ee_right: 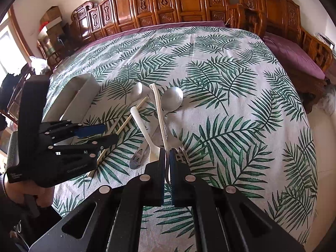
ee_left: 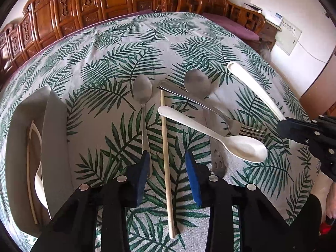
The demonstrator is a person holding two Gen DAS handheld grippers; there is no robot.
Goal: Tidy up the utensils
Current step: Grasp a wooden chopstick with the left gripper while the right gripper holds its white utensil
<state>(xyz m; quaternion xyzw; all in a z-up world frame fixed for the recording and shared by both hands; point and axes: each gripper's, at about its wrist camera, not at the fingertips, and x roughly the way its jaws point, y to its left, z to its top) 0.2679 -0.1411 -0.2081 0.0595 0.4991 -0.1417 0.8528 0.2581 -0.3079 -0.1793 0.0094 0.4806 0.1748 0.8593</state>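
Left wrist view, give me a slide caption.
Open left gripper straddles a chopstick while the right gripper holds a white spoon.

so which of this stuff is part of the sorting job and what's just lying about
Job: white spoon clamped in right hand-held gripper; second white spoon, chopstick, two metal spoons, fork, grey organizer tray.

Lying about: carved wooden bench, cardboard boxes.

Colours on the table

Tablecloth: off-white w/ dark green palm-leaf print. Tray: plain grey. Chopstick: pale wood tan. Plastic spoon: cream-white. Metal spoon & fork: dull silver. Left gripper & right gripper: black, blue pads. Cabinets: carved reddish-brown wood. Cushion: purple
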